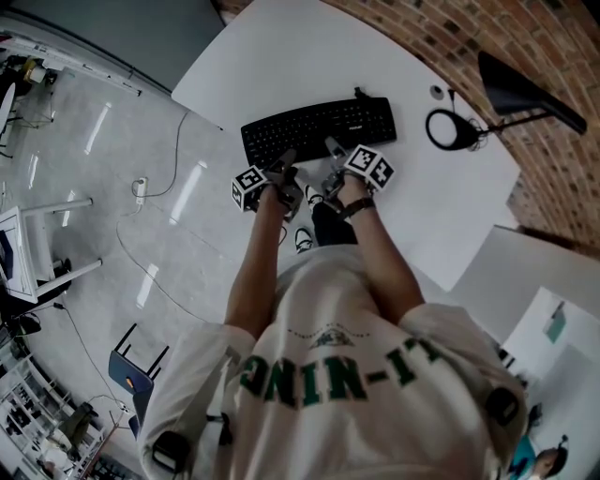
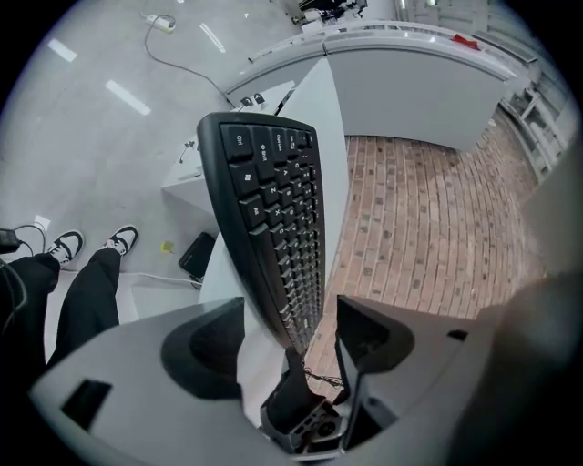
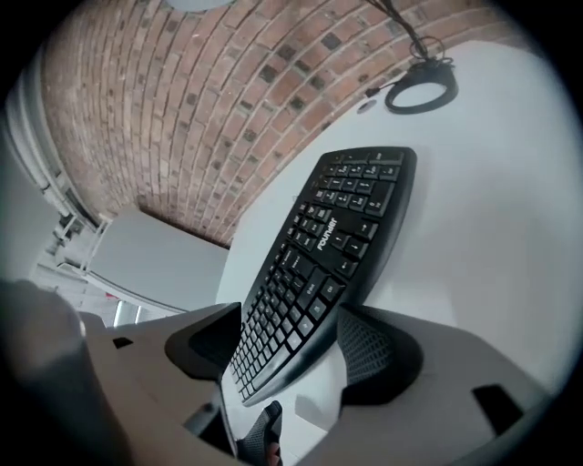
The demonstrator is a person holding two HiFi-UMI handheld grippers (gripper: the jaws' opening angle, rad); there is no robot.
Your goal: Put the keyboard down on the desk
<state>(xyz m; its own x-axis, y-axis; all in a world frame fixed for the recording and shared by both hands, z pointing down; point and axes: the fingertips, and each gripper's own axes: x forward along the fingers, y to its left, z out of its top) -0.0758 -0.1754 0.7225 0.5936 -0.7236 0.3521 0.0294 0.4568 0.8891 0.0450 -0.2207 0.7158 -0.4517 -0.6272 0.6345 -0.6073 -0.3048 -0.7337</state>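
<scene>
Glossy grey floor [image 1: 103, 216] fills the left of the head view, with a thin cable [image 1: 159, 195] trailing across it and white furniture [image 1: 28, 253] at the far left edge. Next comes a white bench [image 1: 309, 56] with a rounded outline, most of its top bare. A black keyboard [image 1: 319, 127] lies flat on it, close to the near edge and set slightly askew.

Both grippers meet the keyboard's near long side. The left gripper [image 1: 284, 167] has its 2 jaws spread wide; its own view shows the keyboard's edge reaching in between them with bench visible on either side, neither pad pressing. The right gripper [image 1: 334, 152] is likewise wide open, the keyboard's end sitting between its jaws and a clear gap at the right pad.

Further right on the bench stands a black lamp [image 1: 520, 89], its ring-shaped base well apart from the keyboard. A red brick wall [image 1: 441, 28] curves behind the bench at the right.
</scene>
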